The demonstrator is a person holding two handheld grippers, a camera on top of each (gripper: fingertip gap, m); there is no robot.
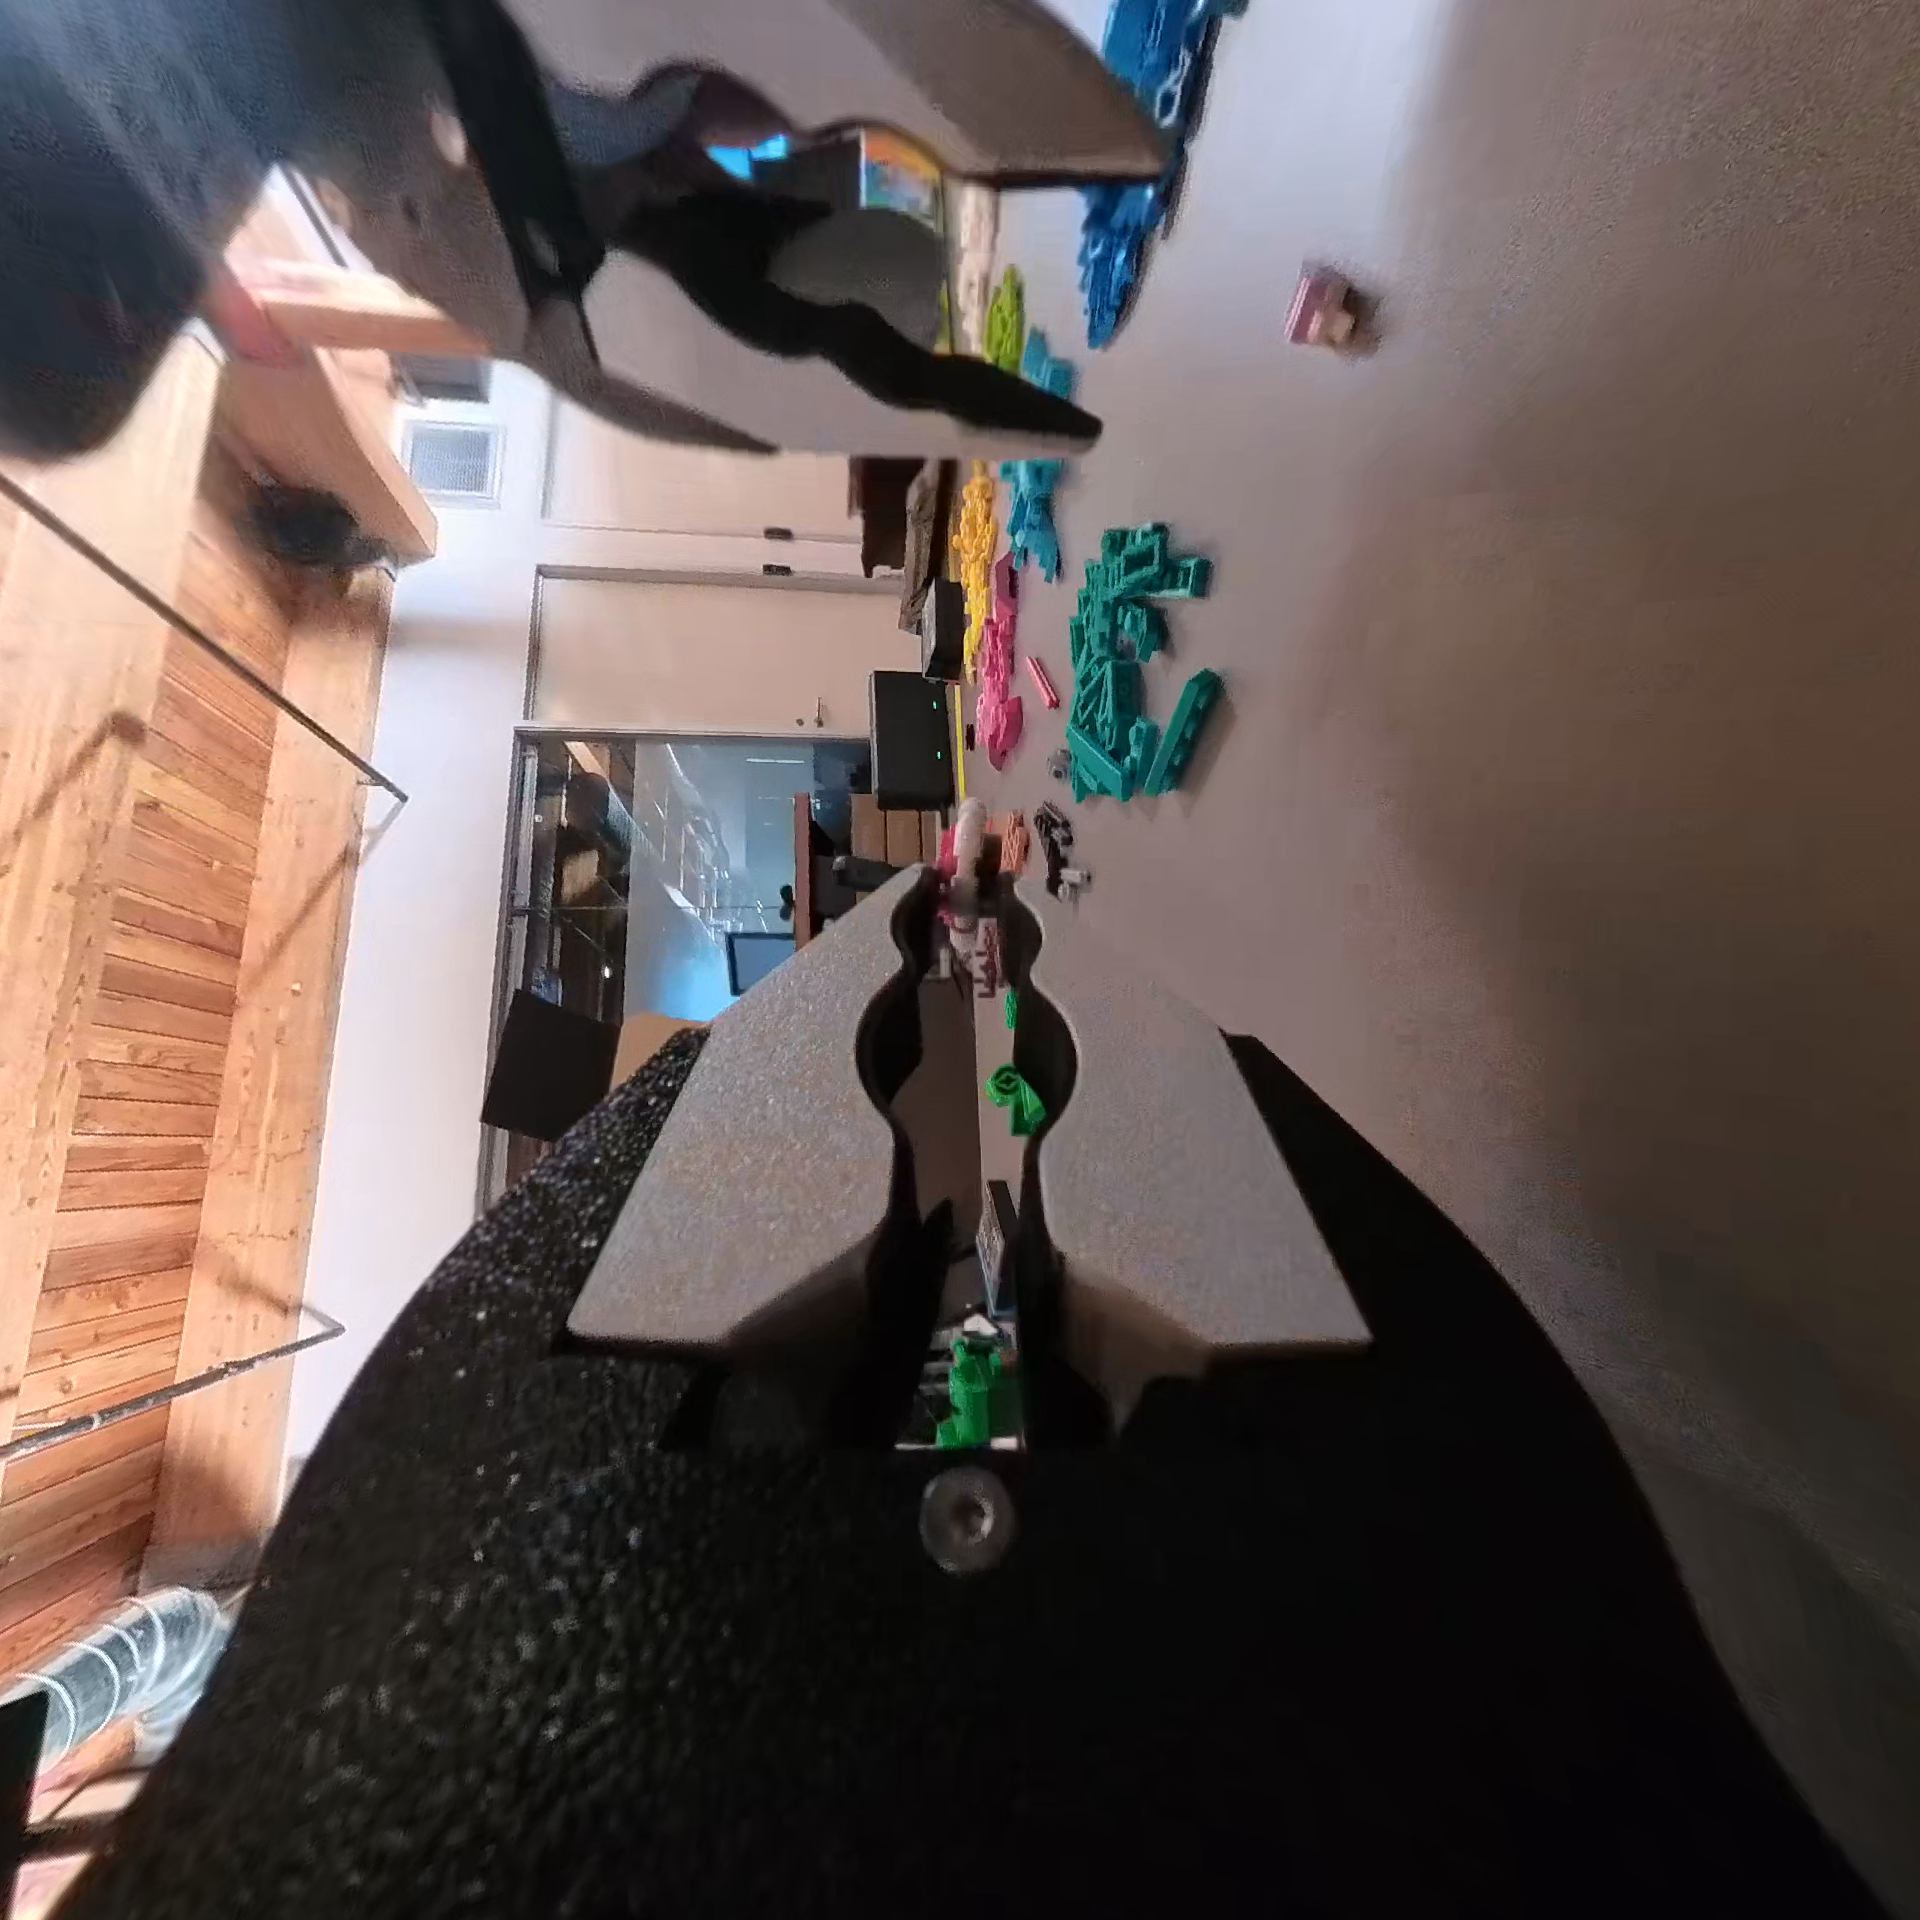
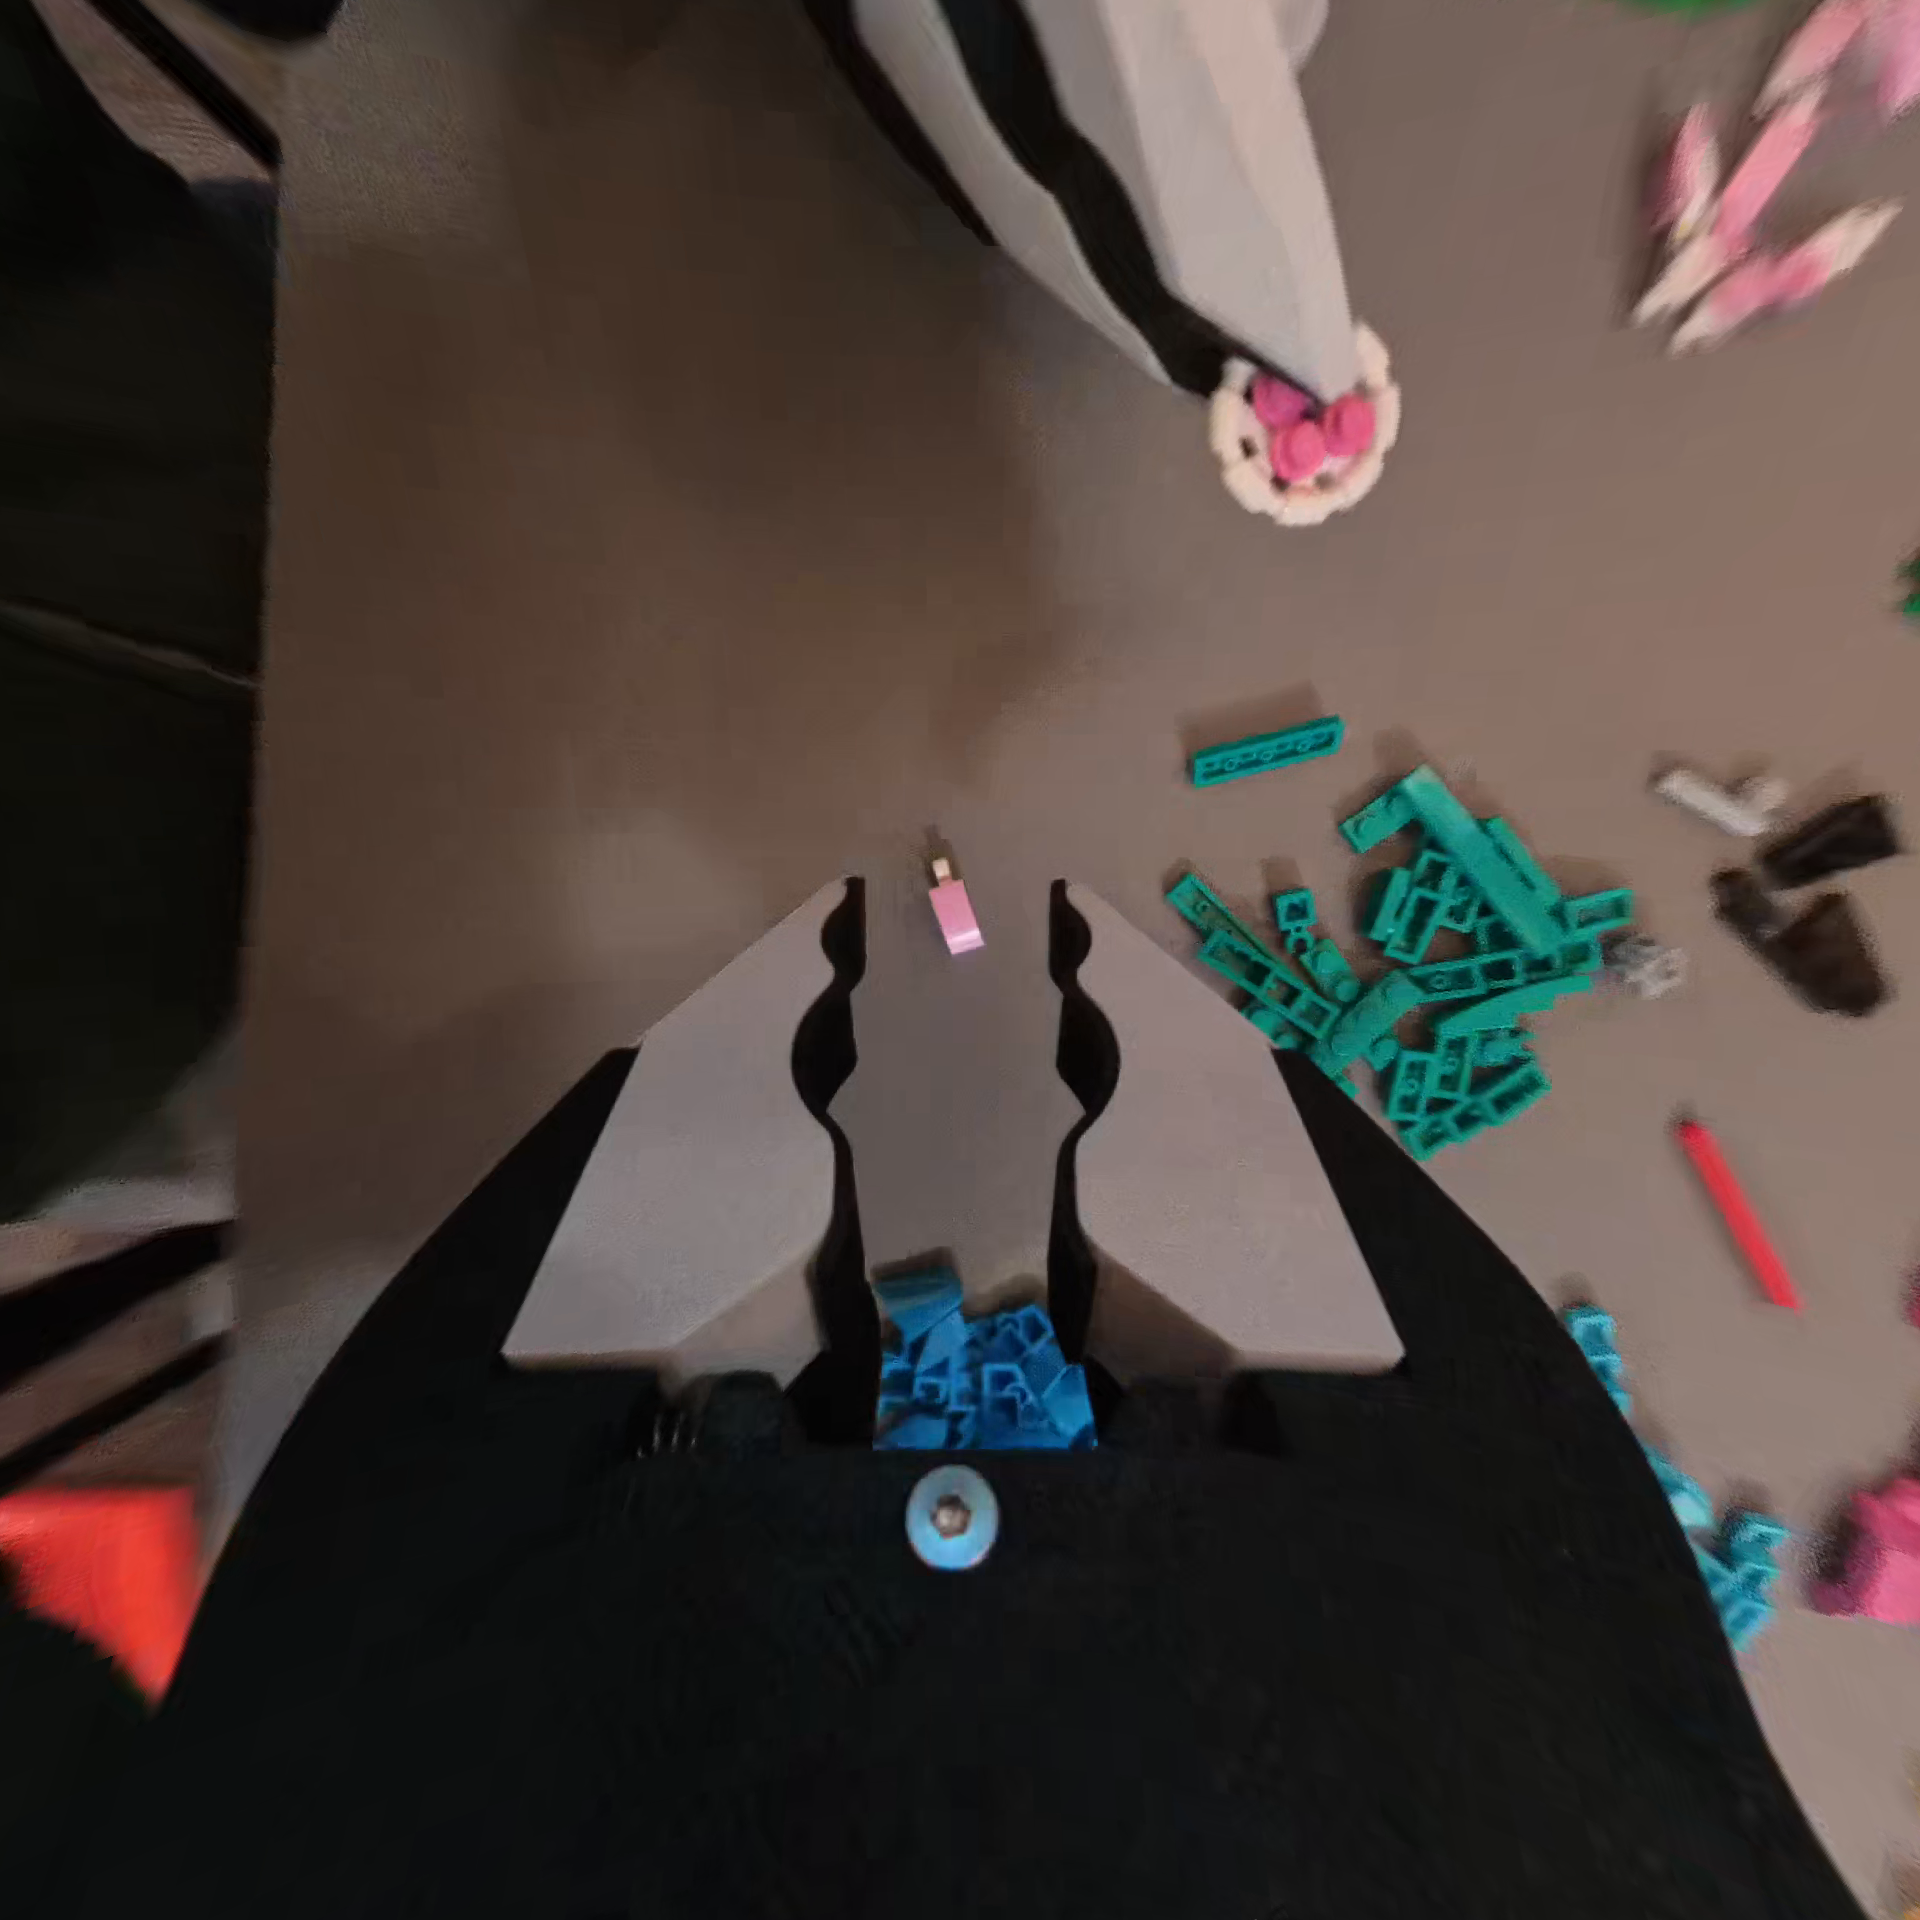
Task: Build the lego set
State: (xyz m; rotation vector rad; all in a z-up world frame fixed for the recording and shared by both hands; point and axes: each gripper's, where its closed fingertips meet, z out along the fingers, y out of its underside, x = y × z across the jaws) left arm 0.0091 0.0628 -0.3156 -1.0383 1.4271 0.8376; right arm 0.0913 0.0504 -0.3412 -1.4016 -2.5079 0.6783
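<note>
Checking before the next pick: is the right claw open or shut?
Open. The right claw shows a clear gap between its fingertips, empty, with a small pink piece lying on the table ahead.

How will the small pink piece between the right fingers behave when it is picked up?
The small pink piece looks rigid and very light. Being tiny, with a smooth face, it may slip or tilt between the open right gripper's fingers.

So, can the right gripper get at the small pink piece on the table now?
Probably yes. The right gripper is open, and the pink piece lies alone on the table just ahead between its fingertips. The teal pile sits off to the side.
</note>
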